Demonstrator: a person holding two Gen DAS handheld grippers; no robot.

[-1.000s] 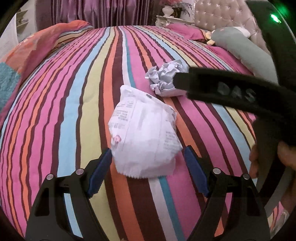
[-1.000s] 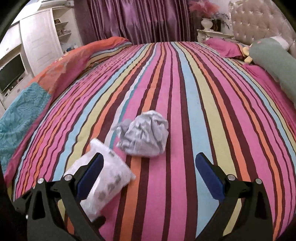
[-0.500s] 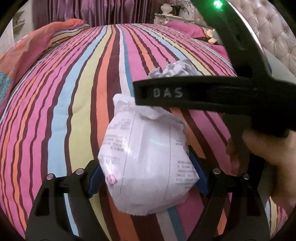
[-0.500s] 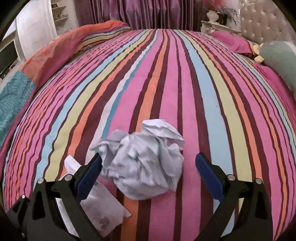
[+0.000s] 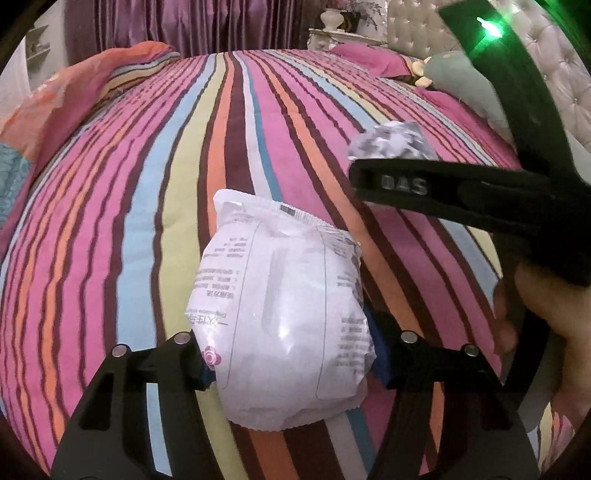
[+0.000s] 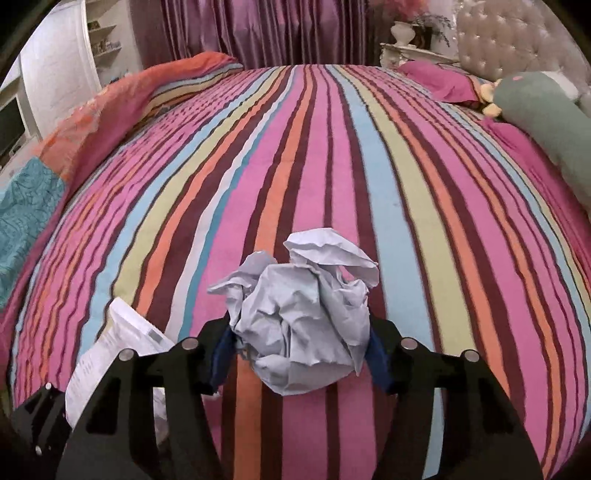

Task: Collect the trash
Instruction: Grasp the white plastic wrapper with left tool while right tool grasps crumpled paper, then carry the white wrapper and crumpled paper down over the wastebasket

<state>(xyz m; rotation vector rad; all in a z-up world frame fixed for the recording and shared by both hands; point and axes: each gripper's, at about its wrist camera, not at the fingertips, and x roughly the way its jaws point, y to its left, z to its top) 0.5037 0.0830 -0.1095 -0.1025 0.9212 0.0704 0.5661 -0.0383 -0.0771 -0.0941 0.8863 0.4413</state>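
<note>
A white printed plastic packet point(image 5: 280, 314) lies on the striped bedspread point(image 5: 147, 184). My left gripper point(image 5: 291, 365) has its jaws closing, and both blue pads press on the packet's sides. A crumpled ball of pale paper point(image 6: 303, 325) sits just to the right of it. My right gripper point(image 6: 301, 354) is closing too, its pads touching both sides of the ball. In the left wrist view the right gripper's black finger hides most of the paper ball point(image 5: 391, 142). The packet point(image 6: 122, 343) shows at the lower left of the right wrist view.
A person's hand point(image 5: 535, 306) holds the right gripper's handle. A green bolster point(image 6: 546, 122) and a pink pillow point(image 6: 439, 81) lie by the tufted headboard point(image 6: 517, 40). A folded orange blanket point(image 6: 122, 107) lies at the far left, before purple curtains point(image 6: 258, 29).
Both grippers came forward around their objects, then their jaws narrowed. The left pads now press the packet and the right pads the paper ball.
</note>
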